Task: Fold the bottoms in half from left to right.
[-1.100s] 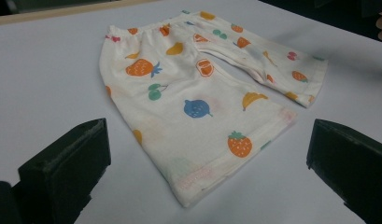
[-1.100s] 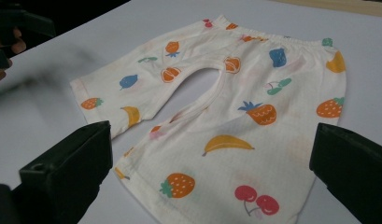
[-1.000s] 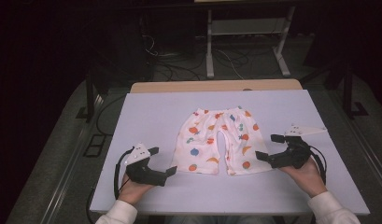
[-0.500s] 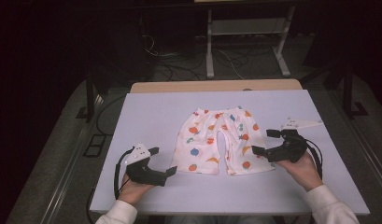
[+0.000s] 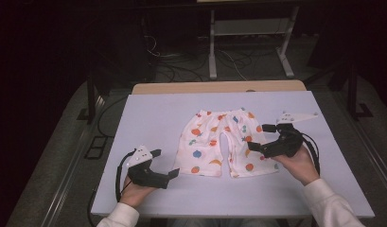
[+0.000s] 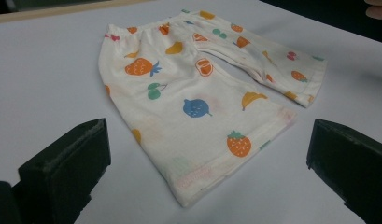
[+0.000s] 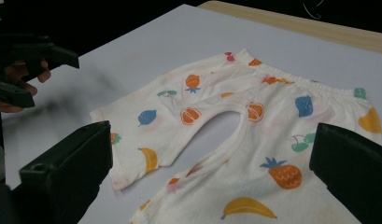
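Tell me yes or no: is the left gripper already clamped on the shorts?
No: the left gripper sits open on the table, short of the shorts' hem, its jaws spread with nothing between them.

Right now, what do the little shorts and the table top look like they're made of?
The shorts look like thin, soft knit cotton, matte: they lie limp with small wrinkles, stitched hems and a gathered waistband. The table top looks like a smooth, hard pale sheet, maybe laminate or plastic, with a faint sheen; I can't tell which.
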Available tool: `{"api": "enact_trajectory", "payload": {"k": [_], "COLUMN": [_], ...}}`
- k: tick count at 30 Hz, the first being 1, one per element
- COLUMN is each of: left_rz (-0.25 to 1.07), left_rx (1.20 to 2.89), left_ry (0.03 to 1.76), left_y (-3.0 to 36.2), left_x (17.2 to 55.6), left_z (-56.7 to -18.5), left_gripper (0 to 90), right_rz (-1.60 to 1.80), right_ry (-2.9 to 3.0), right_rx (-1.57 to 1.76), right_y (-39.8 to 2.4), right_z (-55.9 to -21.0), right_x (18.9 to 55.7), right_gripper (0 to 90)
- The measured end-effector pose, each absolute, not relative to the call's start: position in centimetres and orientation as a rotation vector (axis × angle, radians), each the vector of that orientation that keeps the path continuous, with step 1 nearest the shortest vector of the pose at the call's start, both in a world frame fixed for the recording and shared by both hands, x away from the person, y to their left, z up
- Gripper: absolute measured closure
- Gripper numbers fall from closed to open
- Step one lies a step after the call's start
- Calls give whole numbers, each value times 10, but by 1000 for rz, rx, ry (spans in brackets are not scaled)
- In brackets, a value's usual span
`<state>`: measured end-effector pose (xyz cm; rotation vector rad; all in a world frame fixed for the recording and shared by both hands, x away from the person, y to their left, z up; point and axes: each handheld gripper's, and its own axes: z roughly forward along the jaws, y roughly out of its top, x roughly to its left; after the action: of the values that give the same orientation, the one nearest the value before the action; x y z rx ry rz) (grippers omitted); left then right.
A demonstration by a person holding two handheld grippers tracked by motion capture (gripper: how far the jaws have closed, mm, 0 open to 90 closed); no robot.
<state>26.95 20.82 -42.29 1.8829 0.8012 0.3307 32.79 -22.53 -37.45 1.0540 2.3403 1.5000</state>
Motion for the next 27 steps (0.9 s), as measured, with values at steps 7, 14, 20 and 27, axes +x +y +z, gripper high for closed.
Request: {"api": "enact_trajectory", "payload": {"k": [7,14,20,27], "left_rz": [329,329,330,328], "left_rx": [1883,1883,1882,1882], "left_ry": [801,798,798,798], "left_y": [208,208,208,208], "left_x": [269,269,270,270], "left_z": [-423,-423,-423,-423], "left_gripper": [0,0,0,0], "right_rz": [1497,1495,1492,1495], "right_ry": [2355,2373,2390,2404], "right_rx": [1026,991,973,952], "right_y": [-215,-203,-192,-180], "right_z": [-368,-362,-360,-358], "right_x": [334,339,345,351], "right_gripper": [0,0,0,0]}}
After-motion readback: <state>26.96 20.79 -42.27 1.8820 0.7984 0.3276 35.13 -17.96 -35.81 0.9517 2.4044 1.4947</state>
